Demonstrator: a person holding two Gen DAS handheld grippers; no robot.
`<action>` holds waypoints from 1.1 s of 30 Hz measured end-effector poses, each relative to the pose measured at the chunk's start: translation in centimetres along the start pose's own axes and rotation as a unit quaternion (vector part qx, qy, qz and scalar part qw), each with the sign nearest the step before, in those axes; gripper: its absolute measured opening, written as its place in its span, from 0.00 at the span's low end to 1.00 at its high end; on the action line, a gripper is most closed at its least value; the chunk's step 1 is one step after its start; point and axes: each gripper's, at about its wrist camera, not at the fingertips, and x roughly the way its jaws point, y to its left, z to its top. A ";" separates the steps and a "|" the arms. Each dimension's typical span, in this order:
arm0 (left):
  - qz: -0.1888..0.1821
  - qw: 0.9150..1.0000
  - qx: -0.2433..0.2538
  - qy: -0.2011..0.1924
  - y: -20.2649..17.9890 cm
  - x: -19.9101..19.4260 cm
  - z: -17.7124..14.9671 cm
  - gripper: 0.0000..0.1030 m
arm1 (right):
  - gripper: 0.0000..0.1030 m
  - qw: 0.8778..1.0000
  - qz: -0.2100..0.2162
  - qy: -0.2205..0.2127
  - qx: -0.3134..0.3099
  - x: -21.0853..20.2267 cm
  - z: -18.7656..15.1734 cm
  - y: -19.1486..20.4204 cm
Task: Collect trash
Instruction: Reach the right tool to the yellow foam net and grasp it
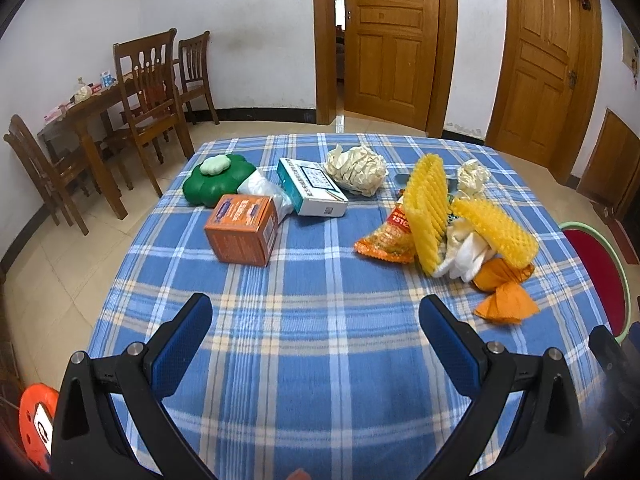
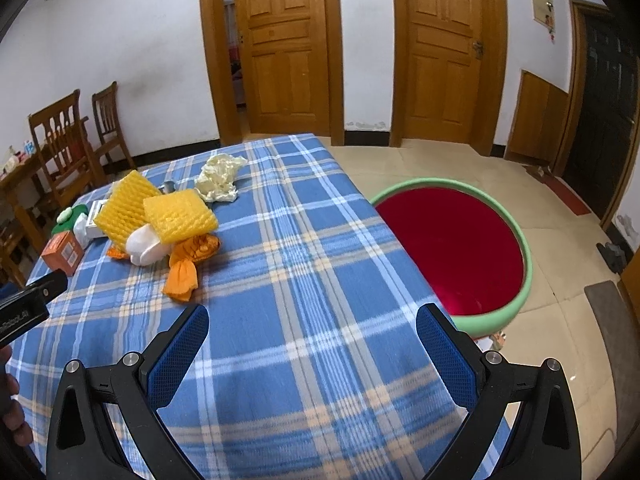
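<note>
Hovering over plaid tablecloth (image 1: pixel 304 320): left gripper (image 1: pixel 316 320), right gripper (image 2: pixel 312 332), fingers spread, empty; snack packet (image 1: pixel 386 240) reads "1510".

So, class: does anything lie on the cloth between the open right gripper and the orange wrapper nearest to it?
Nothing visible does. Only bare blue plaid cloth lies between the right gripper and the orange wrapper. The yellow foam nets sit beyond it.

Left gripper (image 1: pixel 316 322): black plastic linkage arms, silver round screw heads at pivots, blue textured pads (image 1: pixel 182 346) on both fingers. Right gripper (image 2: pixel 313 330): identical build, blue dimpled pads (image 2: pixel 178 354), silver screws.
</note>
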 end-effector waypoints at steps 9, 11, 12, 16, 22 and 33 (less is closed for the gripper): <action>-0.005 1.000 0.015 0.002 -0.3 1.8 2.8 0.99 | 1.00 1.000 0.020 0.003 -0.016 1.5 2.9 1.7; -0.008 1.000 0.017 0.002 -0.3 2.3 3.4 0.99 | 1.00 1.000 0.023 0.005 -0.018 2.1 3.6 2.2; -0.009 1.000 0.017 0.002 -0.2 2.5 3.7 0.99 | 1.00 1.000 0.024 0.005 -0.018 2.3 3.9 2.5; -0.012 1.000 0.015 0.003 0.1 3.5 4.7 0.99 | 1.00 0.999 0.029 0.006 -0.017 3.6 5.3 3.6; -0.021 1.000 0.013 0.010 1.0 5.2 5.8 0.99 | 1.00 0.999 0.039 0.019 -0.023 5.8 6.3 5.5; -0.068 0.997 0.018 0.035 1.3 7.7 6.4 0.99 | 0.50 0.993 0.091 0.067 -0.022 8.9 6.1 7.0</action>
